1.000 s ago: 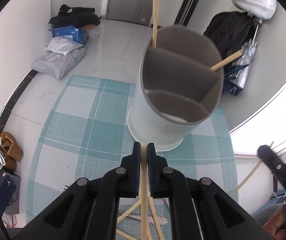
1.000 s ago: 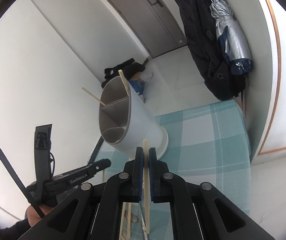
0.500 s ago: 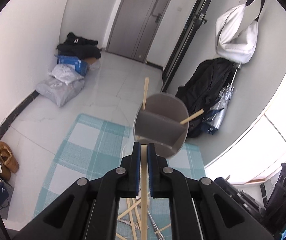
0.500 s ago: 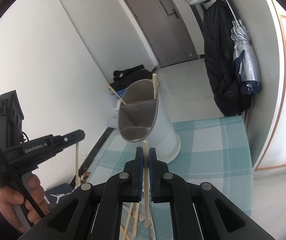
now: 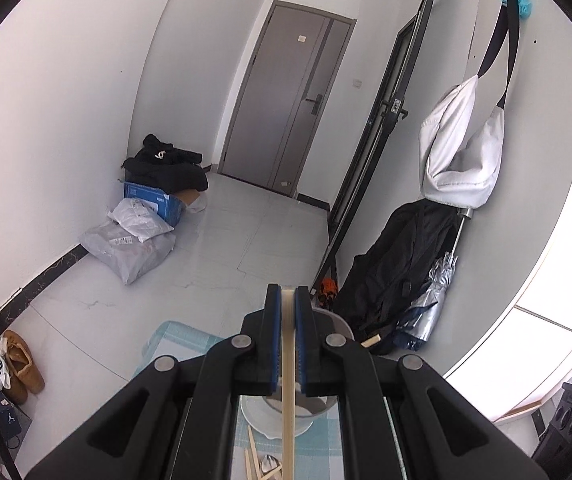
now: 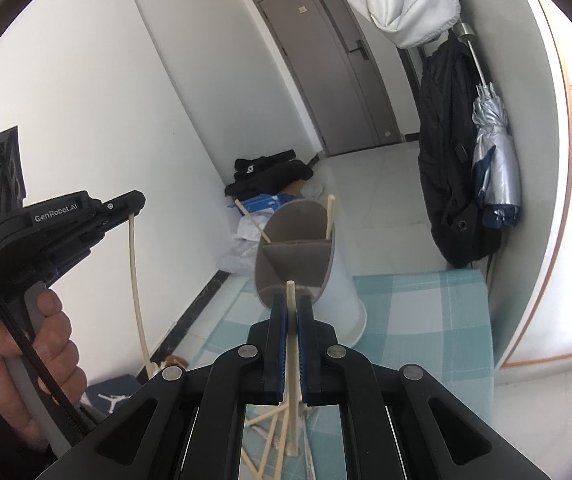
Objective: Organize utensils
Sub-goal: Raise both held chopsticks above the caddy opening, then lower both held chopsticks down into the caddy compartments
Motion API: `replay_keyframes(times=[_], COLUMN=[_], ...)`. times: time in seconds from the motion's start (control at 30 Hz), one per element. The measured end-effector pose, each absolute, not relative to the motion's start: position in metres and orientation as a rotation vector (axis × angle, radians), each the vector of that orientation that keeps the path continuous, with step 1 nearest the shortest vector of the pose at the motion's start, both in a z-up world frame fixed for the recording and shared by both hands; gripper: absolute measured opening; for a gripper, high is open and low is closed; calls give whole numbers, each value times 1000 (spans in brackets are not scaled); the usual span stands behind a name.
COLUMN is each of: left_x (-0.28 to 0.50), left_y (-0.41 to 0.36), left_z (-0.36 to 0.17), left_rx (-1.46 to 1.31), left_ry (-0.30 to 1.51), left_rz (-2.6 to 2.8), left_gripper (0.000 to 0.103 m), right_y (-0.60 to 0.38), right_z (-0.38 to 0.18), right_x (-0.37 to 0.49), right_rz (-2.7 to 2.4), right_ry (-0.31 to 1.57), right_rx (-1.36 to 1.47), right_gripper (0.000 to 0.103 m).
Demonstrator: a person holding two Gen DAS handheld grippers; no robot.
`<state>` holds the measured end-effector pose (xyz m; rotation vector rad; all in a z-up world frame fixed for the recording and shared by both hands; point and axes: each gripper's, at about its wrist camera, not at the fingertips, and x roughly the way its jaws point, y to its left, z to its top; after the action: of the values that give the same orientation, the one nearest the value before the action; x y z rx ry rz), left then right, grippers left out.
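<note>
Chopstick (image 6: pixel 292 360) clamped upright in right hand-held gripper (image 6: pixel 292 312), tip toward holder (image 6: pixel 298 256).

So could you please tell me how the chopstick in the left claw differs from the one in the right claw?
The left claw grips its chopstick at the very top, so it hangs free below. The right claw grips its chopstick lower down, its tip poking above the pads towards the divided holder. Both are pale, and both claws are shut on them.

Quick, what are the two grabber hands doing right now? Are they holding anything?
Left gripper: shut on a chopstick.
Right gripper: shut on another chopstick.
</note>
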<state>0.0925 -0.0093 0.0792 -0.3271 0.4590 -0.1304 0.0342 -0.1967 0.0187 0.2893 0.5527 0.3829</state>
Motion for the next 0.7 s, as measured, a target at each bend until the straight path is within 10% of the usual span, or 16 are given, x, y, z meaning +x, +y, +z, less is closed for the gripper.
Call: replay_keyframes(times=[0.7], left_x=[202], left_y=[-13], left_z=[113], left_rx=[-400], left_ry=[327], left_rz=[-107], left_gripper=[3], right_y=[-199], right_z=[149], right_x=[151], right_rz=[425], right_ry=[384], right_rx=[245], right_gripper=[4])
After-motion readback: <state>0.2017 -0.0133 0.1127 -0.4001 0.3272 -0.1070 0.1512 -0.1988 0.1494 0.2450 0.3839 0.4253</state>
